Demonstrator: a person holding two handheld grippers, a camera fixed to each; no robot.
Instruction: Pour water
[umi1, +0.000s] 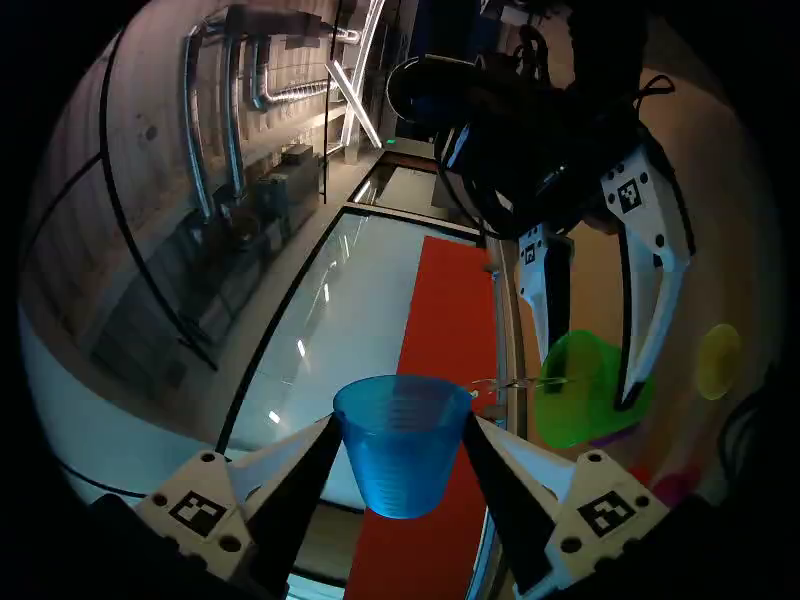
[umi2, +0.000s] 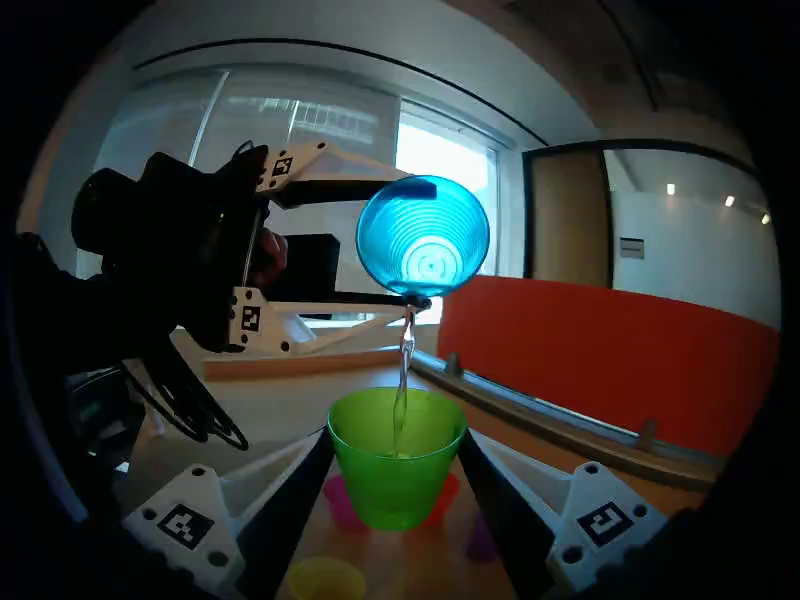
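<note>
Your left gripper (umi1: 402, 430) pinches the blue cup (umi1: 402, 450) between both fingers, tipped over just above the green cup (umi2: 395, 470). Your right gripper (umi2: 395, 440) clamps the green cup upright by its sides. A thin water stream (umi2: 404, 370) falls from the blue cup's rim into the green cup. A yellow cup (umi2: 325, 578) stands below it.

So my table (umi2: 275, 400) is a light wooden top. Four little cups sit on it, close together: a yellow cup (umi2: 322, 580) nearest me, a pink cup (umi2: 338, 500) and a red cup (umi2: 447, 492) behind it, and a purple cup (umi2: 480, 542) off right.
</note>
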